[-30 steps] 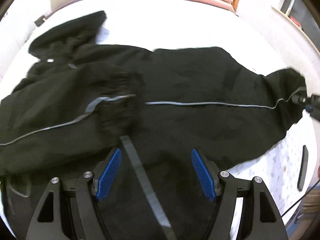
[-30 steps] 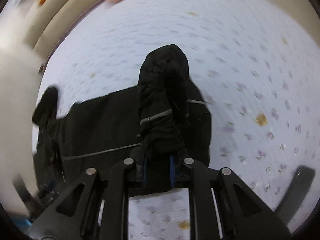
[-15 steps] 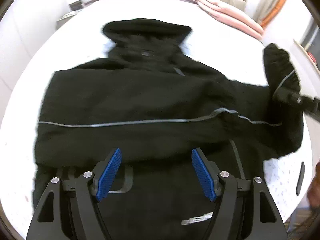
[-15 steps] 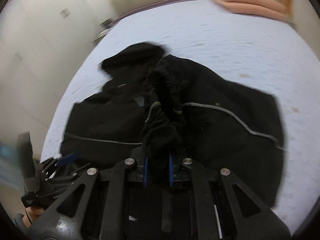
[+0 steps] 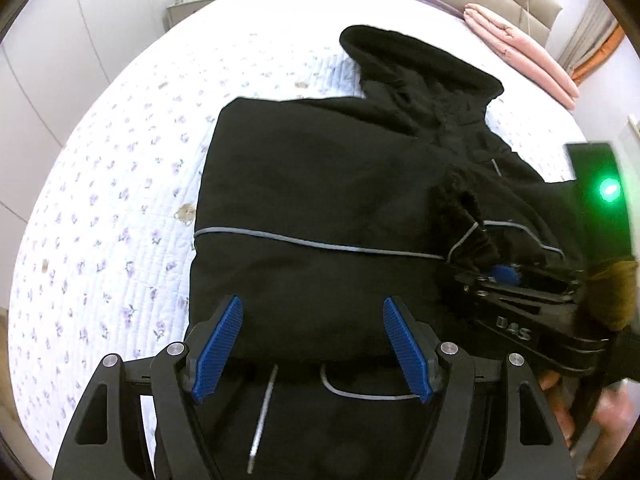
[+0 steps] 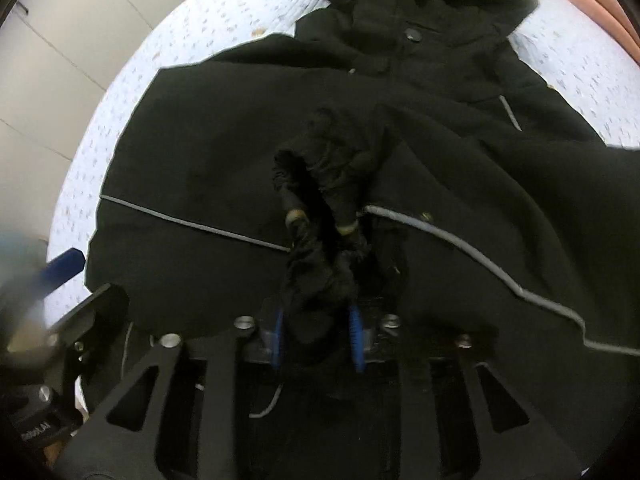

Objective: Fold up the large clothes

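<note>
Jacket (image 5: pixel 320 184) spread on the bed (image 5: pixel 120 184), one sleeve folded across its front.
Left gripper (image 5: pixel 312 356) hovers wide open and empty over the hem; right gripper (image 6: pixel 316 332), jaws just opening, has the cuff (image 6: pixel 320 208) loosely between them.

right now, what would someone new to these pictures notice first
A big black hooded jacket with thin grey piping lies spread on the white quilted bedspread with small purple flowers, filling both views. The right gripper, whose jaws have just been opening, has the jacket's bunched black sleeve cuff between its blue pads, over the jacket's body. The left gripper hangs open and empty above the hem.
</note>
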The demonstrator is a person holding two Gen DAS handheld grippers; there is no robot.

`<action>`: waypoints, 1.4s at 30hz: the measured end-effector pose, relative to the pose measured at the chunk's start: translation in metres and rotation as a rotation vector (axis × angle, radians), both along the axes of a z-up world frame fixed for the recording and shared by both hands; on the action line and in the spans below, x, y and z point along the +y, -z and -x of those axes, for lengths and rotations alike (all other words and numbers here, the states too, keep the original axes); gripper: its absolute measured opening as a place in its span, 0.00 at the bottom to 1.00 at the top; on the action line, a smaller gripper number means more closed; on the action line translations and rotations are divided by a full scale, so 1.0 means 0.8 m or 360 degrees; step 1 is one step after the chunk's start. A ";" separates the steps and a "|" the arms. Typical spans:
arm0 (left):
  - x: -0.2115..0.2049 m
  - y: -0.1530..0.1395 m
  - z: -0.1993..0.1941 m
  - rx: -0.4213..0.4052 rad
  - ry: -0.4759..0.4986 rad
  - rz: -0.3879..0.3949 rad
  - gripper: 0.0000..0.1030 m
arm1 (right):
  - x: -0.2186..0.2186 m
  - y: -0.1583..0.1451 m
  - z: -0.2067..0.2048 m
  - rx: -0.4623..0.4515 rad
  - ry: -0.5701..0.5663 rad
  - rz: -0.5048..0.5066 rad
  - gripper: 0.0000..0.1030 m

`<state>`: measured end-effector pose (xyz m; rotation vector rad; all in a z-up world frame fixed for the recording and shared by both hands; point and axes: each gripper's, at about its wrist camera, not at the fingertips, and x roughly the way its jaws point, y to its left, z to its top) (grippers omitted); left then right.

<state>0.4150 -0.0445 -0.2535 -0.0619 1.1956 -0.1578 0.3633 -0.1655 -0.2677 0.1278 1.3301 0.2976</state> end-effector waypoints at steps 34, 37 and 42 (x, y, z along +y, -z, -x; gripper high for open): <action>-0.089 -0.026 -0.059 -0.0054 0.0355 0.0709 0.18 | -0.209 -0.033 0.074 0.0021 0.0638 -0.0042 0.34; -0.039 -0.061 -0.062 -0.0186 0.0238 0.0737 0.17 | -0.205 -0.062 0.088 -0.0067 0.0612 -0.0075 0.39; 0.026 -0.029 -0.070 -0.0101 0.0143 0.0677 0.18 | -0.191 -0.048 0.084 -0.0057 0.0589 0.0063 0.46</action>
